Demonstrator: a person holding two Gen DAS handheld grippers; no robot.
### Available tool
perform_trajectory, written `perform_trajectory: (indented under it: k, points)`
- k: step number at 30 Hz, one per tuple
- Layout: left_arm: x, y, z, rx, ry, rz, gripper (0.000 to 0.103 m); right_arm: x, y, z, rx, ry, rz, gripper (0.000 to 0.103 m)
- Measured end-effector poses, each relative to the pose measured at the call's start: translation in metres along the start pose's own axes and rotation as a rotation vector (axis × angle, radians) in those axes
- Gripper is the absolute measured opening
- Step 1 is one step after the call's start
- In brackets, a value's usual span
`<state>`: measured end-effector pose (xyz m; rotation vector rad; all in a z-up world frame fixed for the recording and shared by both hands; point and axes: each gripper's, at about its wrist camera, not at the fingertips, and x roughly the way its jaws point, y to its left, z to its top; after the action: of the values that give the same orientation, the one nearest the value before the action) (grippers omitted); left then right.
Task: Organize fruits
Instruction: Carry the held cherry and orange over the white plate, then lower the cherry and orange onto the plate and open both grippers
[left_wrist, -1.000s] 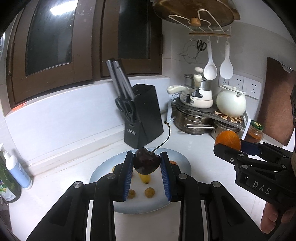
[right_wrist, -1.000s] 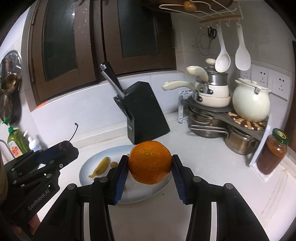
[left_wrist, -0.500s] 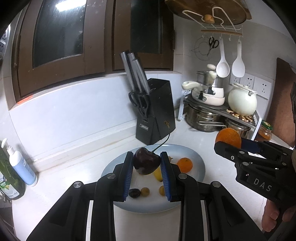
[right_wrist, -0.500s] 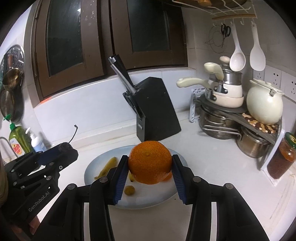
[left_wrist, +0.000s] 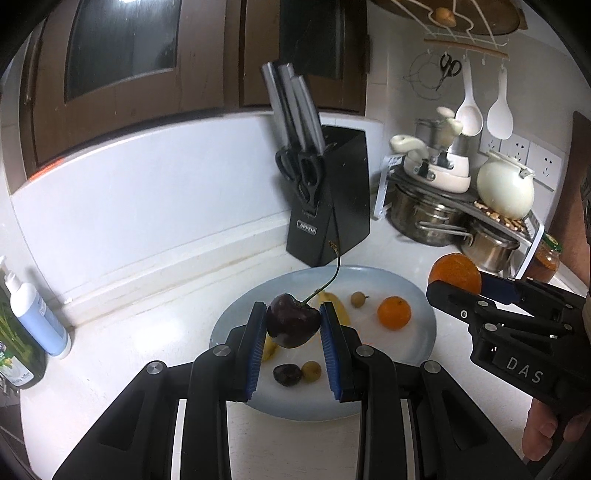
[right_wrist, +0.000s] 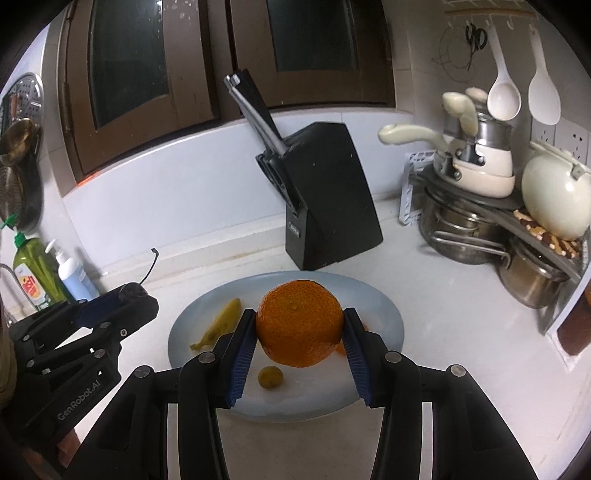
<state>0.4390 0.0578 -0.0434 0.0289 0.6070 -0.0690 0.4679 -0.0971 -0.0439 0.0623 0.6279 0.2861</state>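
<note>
Now left gripper (left_wrist: 293, 326) clamps cherry (left_wrist: 293, 325), right gripper (right_wrist: 299, 328) clamps orange (right_wrist: 299, 328); lower both gently onto bare plate (left_wrist: 421, 343), probably clear of banana (right_wrist: 218, 326).

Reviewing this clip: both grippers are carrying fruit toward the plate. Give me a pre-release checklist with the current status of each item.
1. Left gripper has a firm hold on the cherry: ok, it is pinched between both pads, stem free.
2. Right gripper has a firm hold on the large orange: ok, pads on both sides.
3. Plate lies beneath both grippers: ok.
4. Bare plate below the cherry: cannot tell; the banana and a dark fruit lie close by.
5. Bare plate below the large orange: cannot tell; it hides the plate beneath it, and the small orange sits nearby.
6. Grippers apart from each other: ok.
</note>
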Motion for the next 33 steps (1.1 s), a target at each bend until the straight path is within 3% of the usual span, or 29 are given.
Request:
perform_trajectory:
  k: [15,33]
  points:
    - [0.043,0.009,-0.014,0.008,0.094,0.008,0.029,0.050,0.000,-0.014,0.014,0.118,0.019,0.047]
    - [0.099,-0.004,-0.022,0.079,0.211,-0.048,0.029,0.091,-0.019,-0.030,0.060,0.236,-0.001,0.047]
